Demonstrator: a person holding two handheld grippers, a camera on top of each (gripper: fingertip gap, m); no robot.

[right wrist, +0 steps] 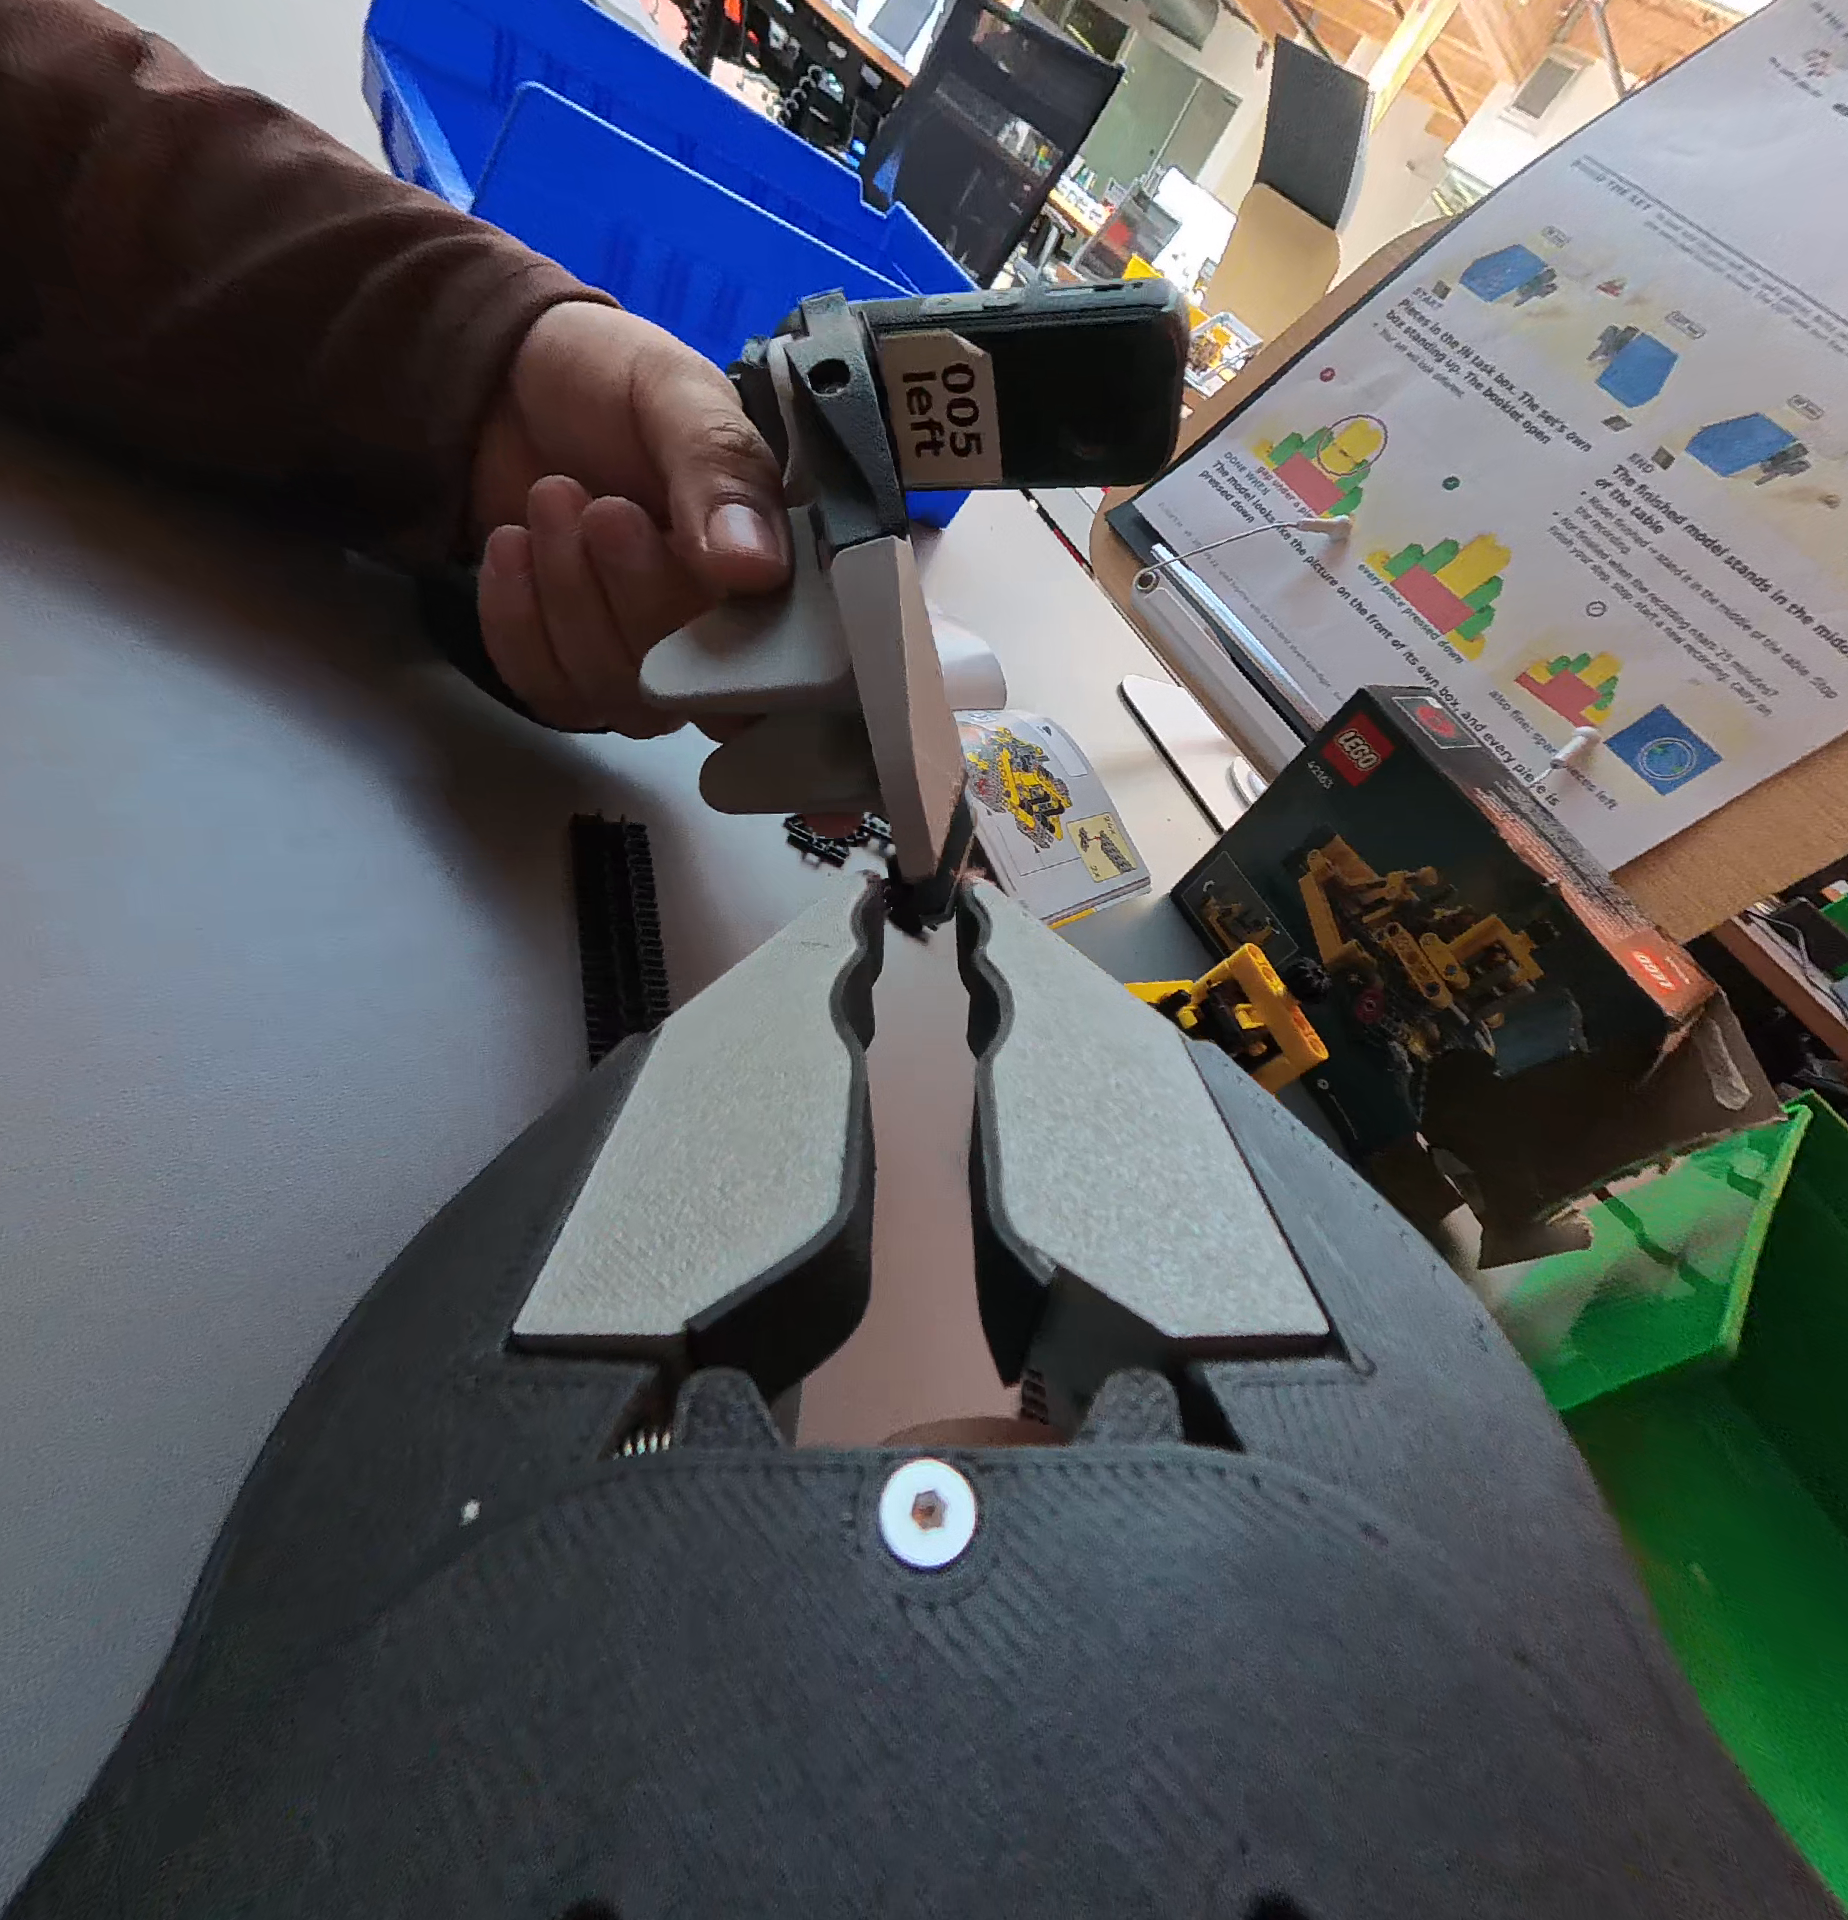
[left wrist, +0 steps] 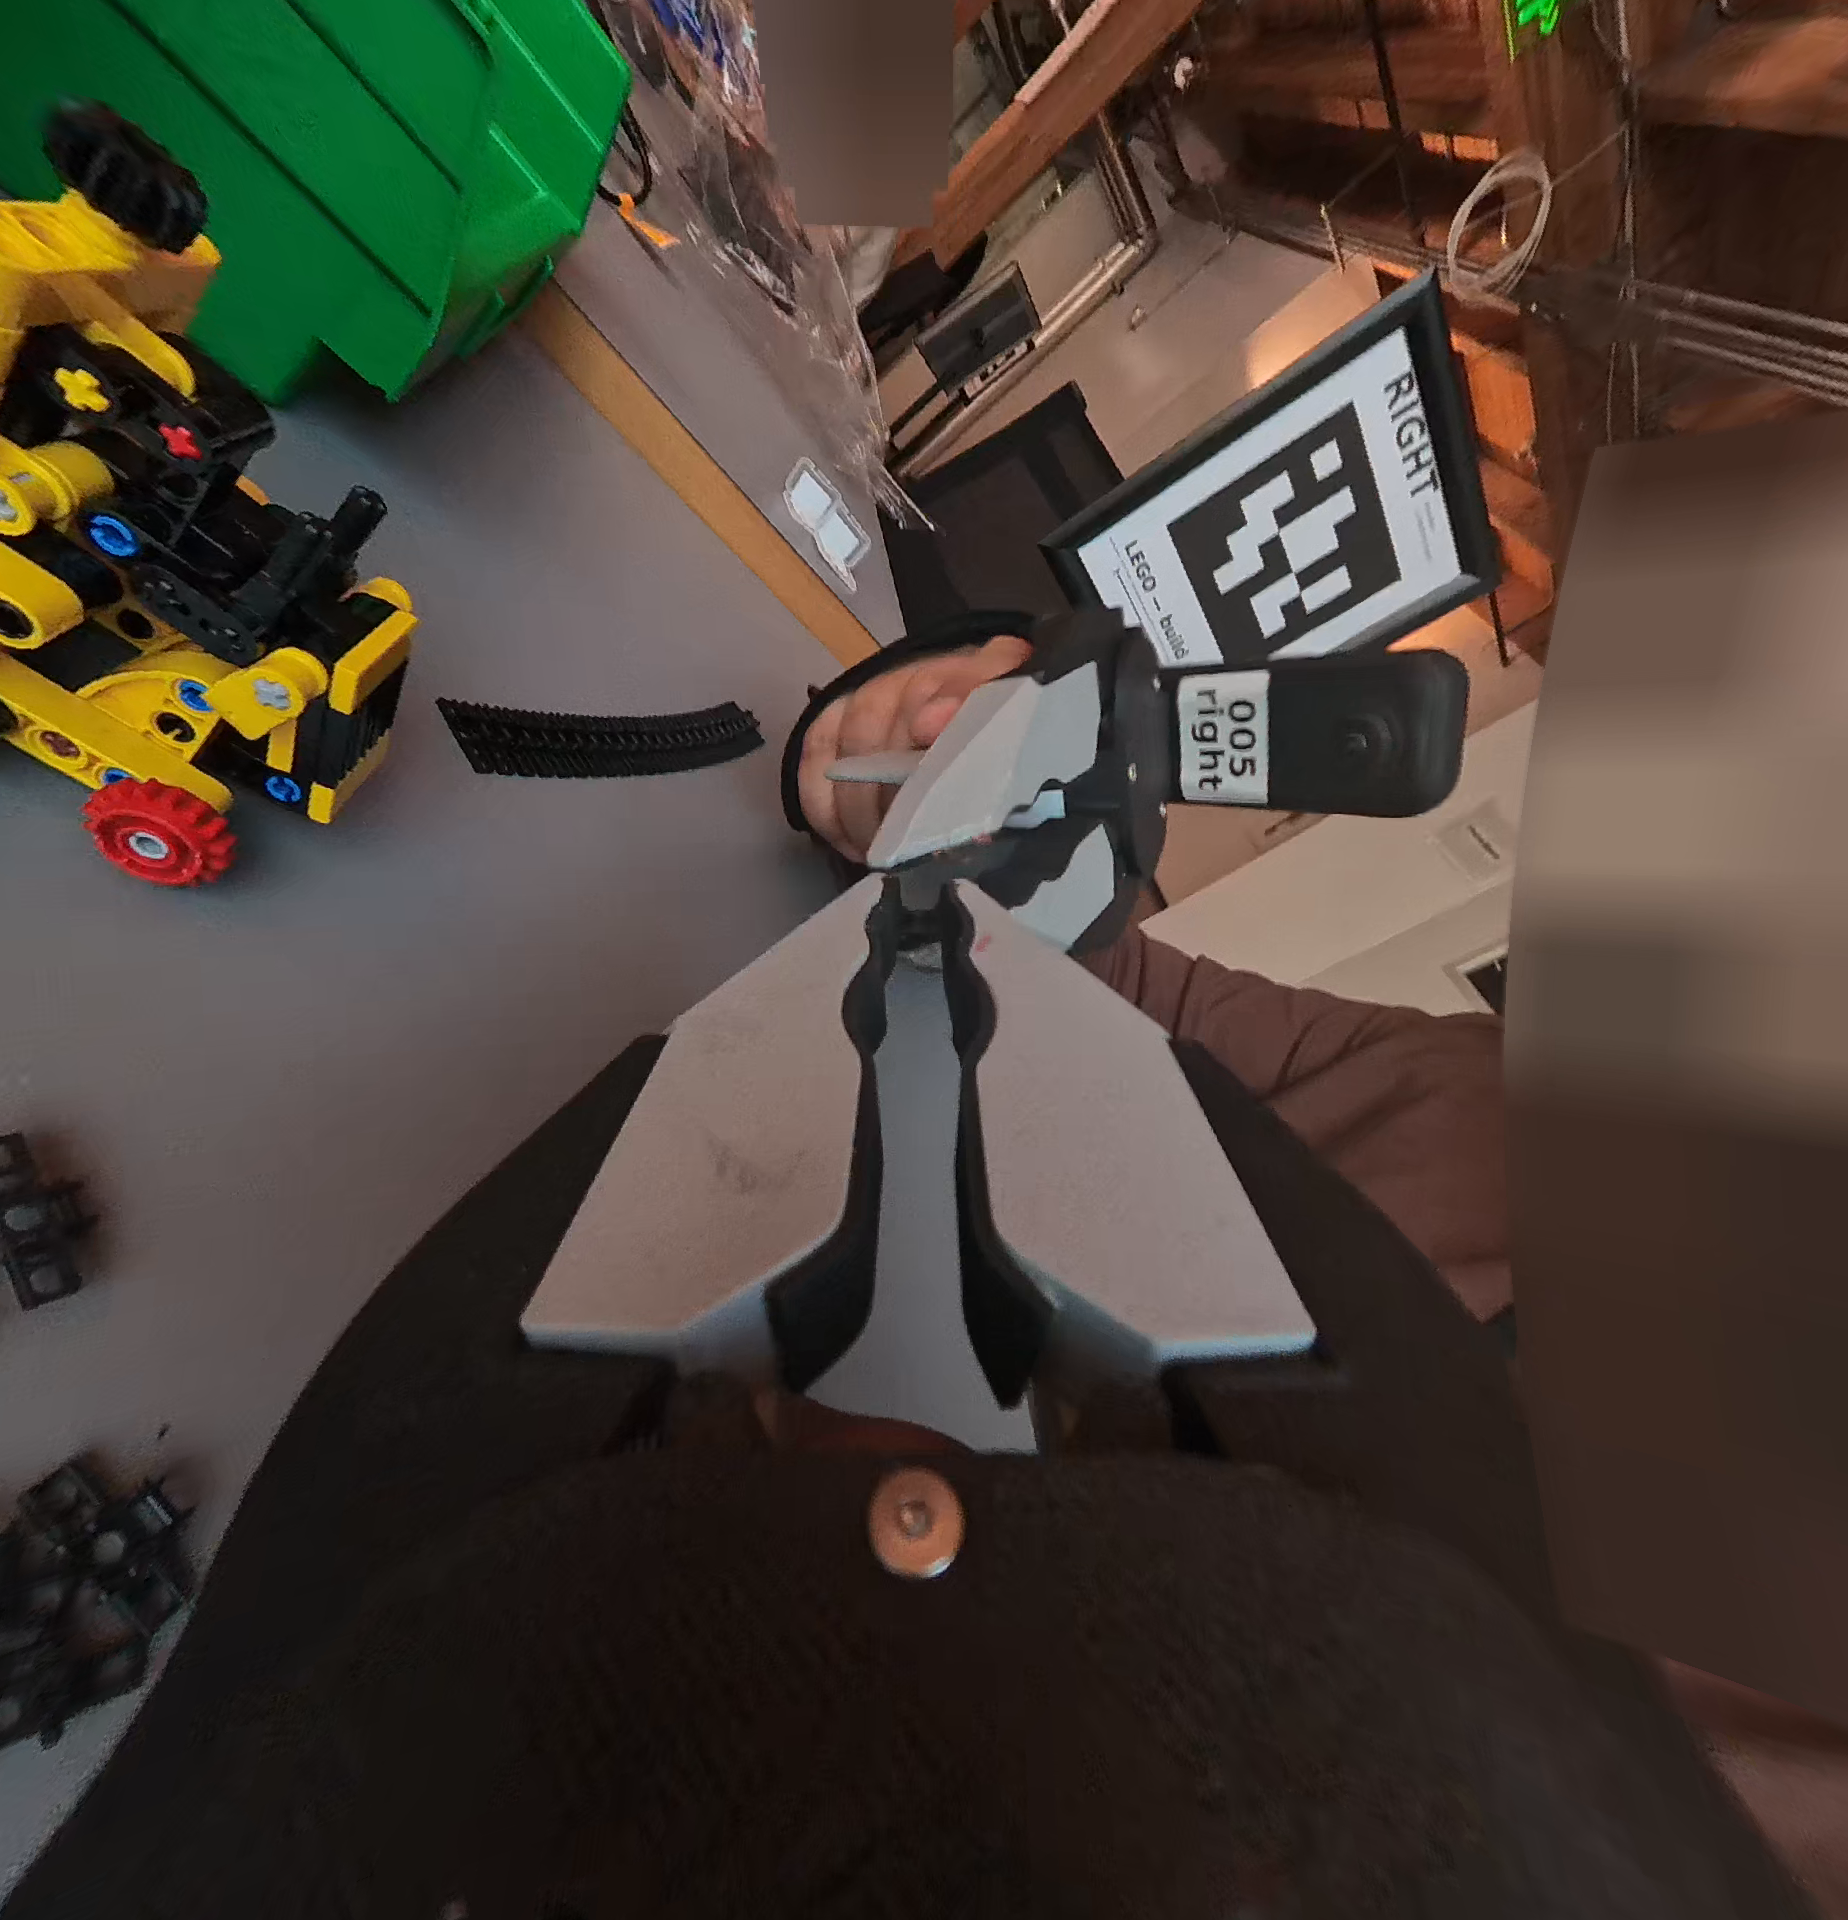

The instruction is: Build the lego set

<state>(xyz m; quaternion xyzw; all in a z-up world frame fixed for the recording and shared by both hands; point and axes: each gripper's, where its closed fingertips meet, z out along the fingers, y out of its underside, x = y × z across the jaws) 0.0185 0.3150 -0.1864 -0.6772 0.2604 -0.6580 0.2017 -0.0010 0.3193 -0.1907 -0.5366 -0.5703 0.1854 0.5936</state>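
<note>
Both my tools meet tip to tip right of the bulldozer [left wrist: 141,582] — left tool [left wrist: 915,914] and right tool [right wrist: 915,914] each nearly closed, pinching one small black link [right wrist: 912,914]. Press straight, gently — don't twist.

yellow model [left wrist: 120,582] cut off, loose black links [left wrist: 47,1579] blurred

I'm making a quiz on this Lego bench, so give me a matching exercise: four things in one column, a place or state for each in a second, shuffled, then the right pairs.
Things:
1. yellow model
2. black track strip
3. set box
4. green bin

Places or states:
A. lying flat on the table, apart from the model
B. behind the model, at the table's far side
C. standing on the grey table, red gear at its front
D. standing below the instruction board

Pairs: 1-C, 2-A, 3-D, 4-B
</note>
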